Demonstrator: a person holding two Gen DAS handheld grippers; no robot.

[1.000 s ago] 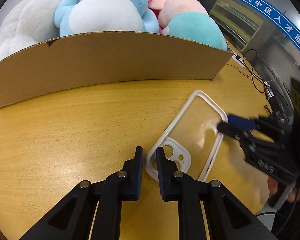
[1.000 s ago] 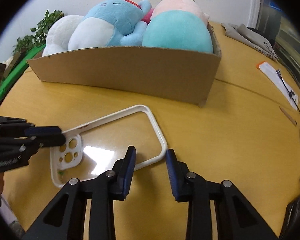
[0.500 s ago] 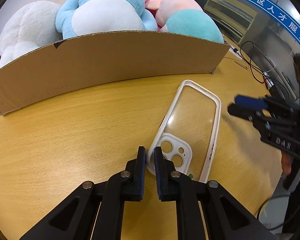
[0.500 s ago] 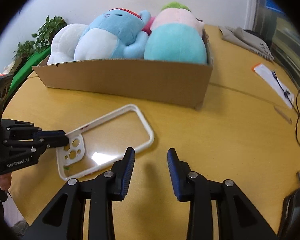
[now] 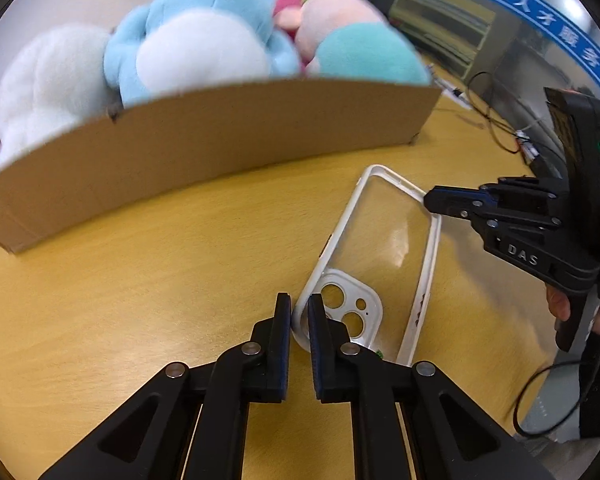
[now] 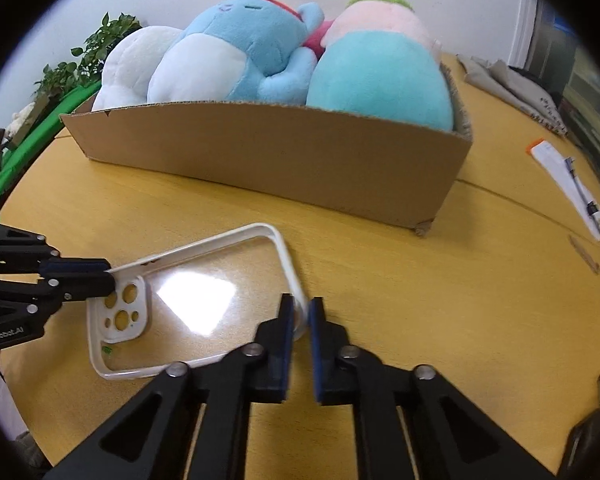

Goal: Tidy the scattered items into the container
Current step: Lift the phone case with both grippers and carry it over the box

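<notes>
- The left claw (image 5: 299,314) is closed narrow on the rim of the case (image 5: 384,256) at its camera-hole corner; the rim is seen pinched between the pads.
- The right claw (image 6: 302,314) is likewise clamped on the case (image 6: 196,296), at the corner diagonally opposite; its jaws have come fully together on the rim.
- The case is thus held at two corners, low over the desk (image 6: 380,264), just before the near wall of the box (image 6: 284,152). Whether it is clear of the desk or resting on it cannot be told.
- Done, by judgement: three plush toys (image 6: 256,48) are already in the box, and the case is gripped.
- Left: the case is not yet carried over the wall and released inside. No other scattered item is noted near the box.
- Shown only in the right view: a plant (image 6: 88,56) beyond the box's left end, and papers (image 6: 564,176) toward the desk's right edge.
- Shown only in the left view: a cable (image 5: 496,128) on the desk and a blue sign (image 5: 540,20) behind.
</notes>
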